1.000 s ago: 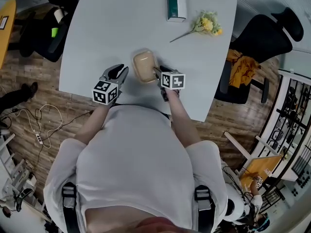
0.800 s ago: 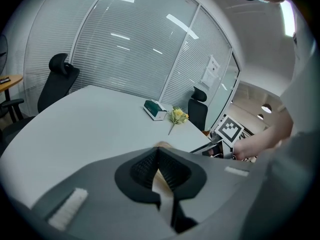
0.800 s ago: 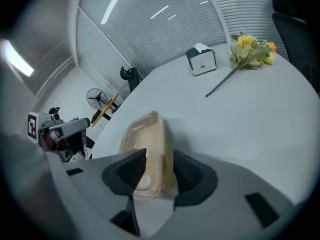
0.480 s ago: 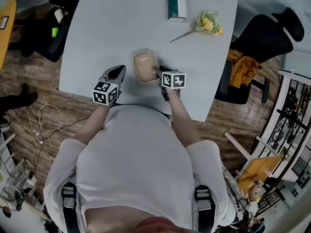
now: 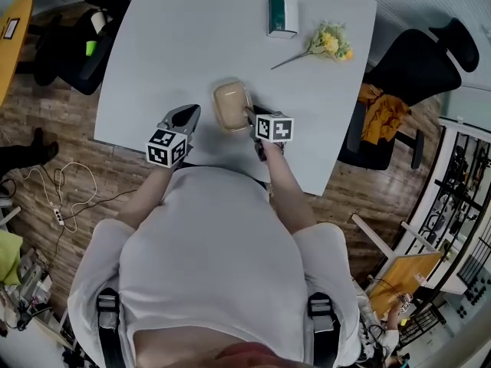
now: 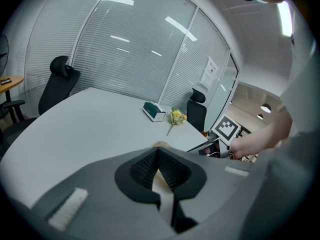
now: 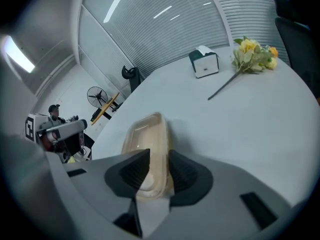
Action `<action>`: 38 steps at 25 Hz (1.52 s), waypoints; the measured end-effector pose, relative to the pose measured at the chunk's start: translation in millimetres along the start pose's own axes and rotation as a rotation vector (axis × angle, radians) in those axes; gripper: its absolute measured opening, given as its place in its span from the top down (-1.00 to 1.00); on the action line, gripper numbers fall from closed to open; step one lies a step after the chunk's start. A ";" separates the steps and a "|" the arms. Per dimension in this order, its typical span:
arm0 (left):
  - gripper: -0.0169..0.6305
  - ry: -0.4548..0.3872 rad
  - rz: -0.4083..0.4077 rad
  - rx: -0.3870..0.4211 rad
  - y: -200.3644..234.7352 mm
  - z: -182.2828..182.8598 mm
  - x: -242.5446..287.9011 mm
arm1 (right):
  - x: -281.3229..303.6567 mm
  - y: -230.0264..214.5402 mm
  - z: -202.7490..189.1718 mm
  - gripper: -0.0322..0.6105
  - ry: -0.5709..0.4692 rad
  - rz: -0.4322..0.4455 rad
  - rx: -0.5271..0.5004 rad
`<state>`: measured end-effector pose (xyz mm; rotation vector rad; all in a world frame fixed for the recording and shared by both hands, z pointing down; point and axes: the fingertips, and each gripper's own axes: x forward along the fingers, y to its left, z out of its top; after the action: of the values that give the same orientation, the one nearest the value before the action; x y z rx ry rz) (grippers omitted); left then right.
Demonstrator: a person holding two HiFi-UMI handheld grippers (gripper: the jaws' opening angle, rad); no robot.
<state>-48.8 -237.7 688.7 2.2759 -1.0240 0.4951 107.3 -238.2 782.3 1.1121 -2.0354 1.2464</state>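
The beige lidded container [image 5: 231, 104] is lying near the front edge of the pale grey tabletop [image 5: 176, 44]. The right gripper [image 7: 159, 156] is clamping its near right rim, sitting at 5 o'clock of the container. The left gripper [image 5: 186, 116] is hovering at 8 o'clock, apart from it, with its jaws pressed together on nothing. A green tissue box [image 5: 282, 14] and yellow flowers [image 5: 328, 41] are lying at 1 o'clock, well apart. A black office chair [image 5: 418, 60] is standing on the wooden floor [image 5: 46, 144], and blinds [image 6: 125, 54] are covering the glass wall.
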 end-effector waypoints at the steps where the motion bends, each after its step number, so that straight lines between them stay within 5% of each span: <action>1: 0.92 -0.002 0.001 0.001 -0.2 -0.4 -1.3 | -0.7 0.1 0.6 0.50 -0.005 -0.006 -0.003; 38: 0.91 -0.021 -0.002 -0.004 -10.8 -20.8 -38.1 | -30.1 5.6 3.0 0.52 -0.049 -0.194 -0.227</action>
<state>-66.6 -197.6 679.8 2.2823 -1.0322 0.4694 118.9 -228.1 755.7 1.2065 -1.9910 0.8774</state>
